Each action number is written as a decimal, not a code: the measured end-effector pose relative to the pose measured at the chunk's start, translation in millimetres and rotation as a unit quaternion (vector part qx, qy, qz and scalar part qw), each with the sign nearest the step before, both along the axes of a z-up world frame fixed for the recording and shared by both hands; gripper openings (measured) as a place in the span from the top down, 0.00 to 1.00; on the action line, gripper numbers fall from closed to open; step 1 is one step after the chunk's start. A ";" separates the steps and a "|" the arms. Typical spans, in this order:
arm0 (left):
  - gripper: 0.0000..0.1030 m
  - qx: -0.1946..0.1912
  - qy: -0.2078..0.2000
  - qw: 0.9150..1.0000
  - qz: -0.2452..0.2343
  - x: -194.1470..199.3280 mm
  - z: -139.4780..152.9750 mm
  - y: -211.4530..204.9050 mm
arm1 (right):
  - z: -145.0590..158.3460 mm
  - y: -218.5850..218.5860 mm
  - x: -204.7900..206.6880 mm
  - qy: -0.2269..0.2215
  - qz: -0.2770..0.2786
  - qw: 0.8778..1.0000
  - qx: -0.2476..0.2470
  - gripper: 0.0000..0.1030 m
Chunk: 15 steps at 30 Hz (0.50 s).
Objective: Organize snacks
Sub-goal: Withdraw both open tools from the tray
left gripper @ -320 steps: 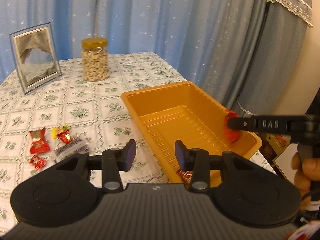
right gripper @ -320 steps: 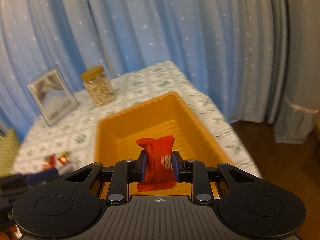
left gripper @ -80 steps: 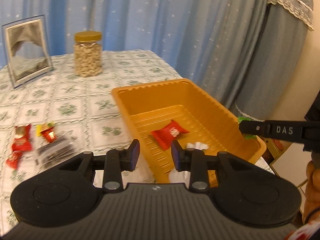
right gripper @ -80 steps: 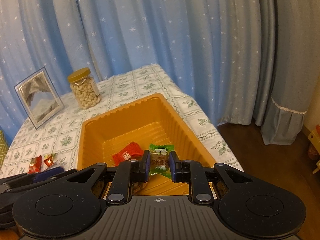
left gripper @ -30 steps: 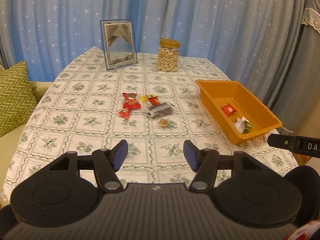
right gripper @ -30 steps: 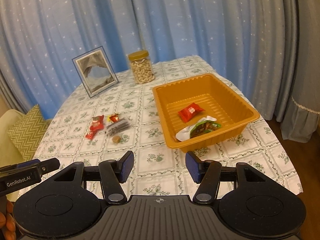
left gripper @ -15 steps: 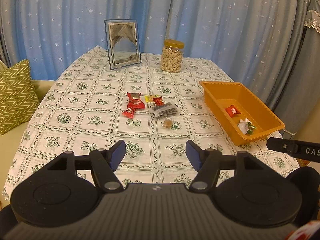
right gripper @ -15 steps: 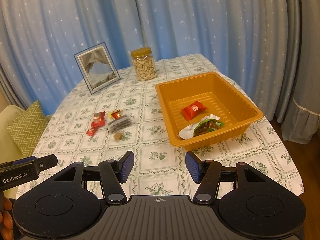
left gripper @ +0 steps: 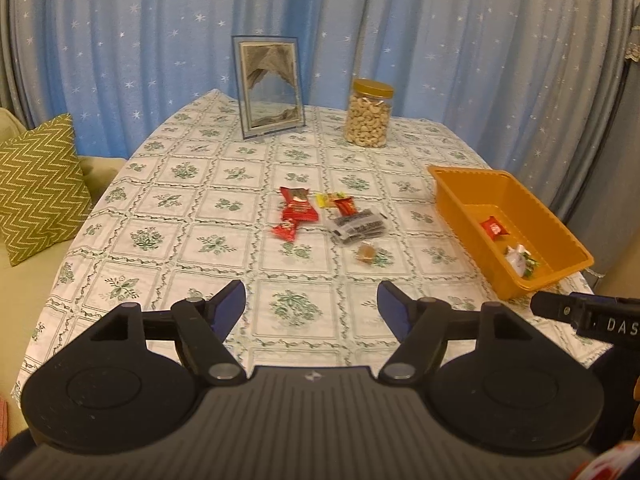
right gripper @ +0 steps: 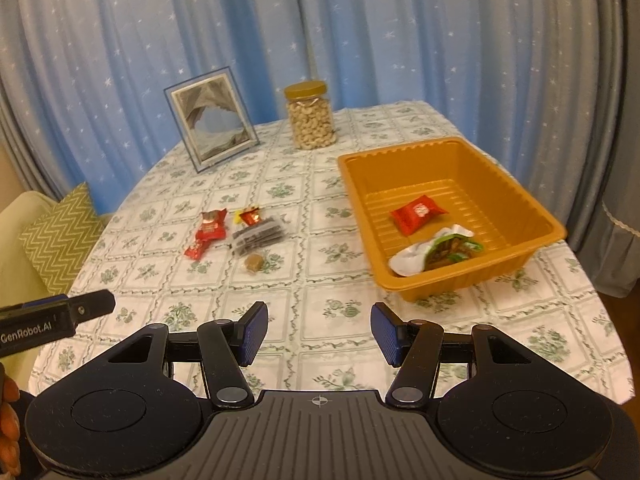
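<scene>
An orange tray (right gripper: 554,227) (left gripper: 444,196) at the table's right side holds a red packet (right gripper: 418,213) (left gripper: 493,227), a white wrapper (right gripper: 408,258) and a green snack pack (right gripper: 454,246). Mid-table lies a cluster of loose snacks: a red packet (left gripper: 298,209) (right gripper: 212,226), a small red candy (left gripper: 285,231), a red-and-yellow packet (left gripper: 338,202), a clear bag of dark snacks (left gripper: 356,226) (right gripper: 258,236) and a brown candy (left gripper: 365,253) (right gripper: 253,263). My left gripper (left gripper: 311,307) hangs over the near table edge, its jaws opening with nothing between them. My right gripper (right gripper: 319,332) is open and empty.
A jar of cashews (left gripper: 368,113) (right gripper: 311,122) and a picture frame (left gripper: 269,86) (right gripper: 212,120) stand at the table's far end before blue curtains. A green zigzag cushion (left gripper: 38,182) lies on a sofa at the left. The other gripper's finger (left gripper: 588,316) (right gripper: 52,318) shows in each wrist view.
Both grippers have edged closer to the table, so the snacks and tray look slightly nearer. The left jaws have spread wider; the right jaws kept their gap.
</scene>
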<state>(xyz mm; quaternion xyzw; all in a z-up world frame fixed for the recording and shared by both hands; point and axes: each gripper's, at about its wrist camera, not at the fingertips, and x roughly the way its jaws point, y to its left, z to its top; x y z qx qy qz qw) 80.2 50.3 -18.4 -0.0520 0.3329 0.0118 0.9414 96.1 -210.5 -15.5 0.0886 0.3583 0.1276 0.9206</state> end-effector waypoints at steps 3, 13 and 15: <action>0.32 0.001 0.002 1.000 0.005 8.7 -4.5 9.9 | -6.9 12.5 8.2 -0.001 0.010 1.000 0.000 0.44; 0.32 0.016 0.008 1.000 0.012 53.4 -21.9 41.0 | -33.3 58.8 56.7 -0.008 0.036 0.999 0.005 0.44; 0.32 0.018 0.010 1.000 0.012 65.3 -26.6 46.4 | -41.1 69.0 69.4 -0.009 0.042 0.999 0.005 0.45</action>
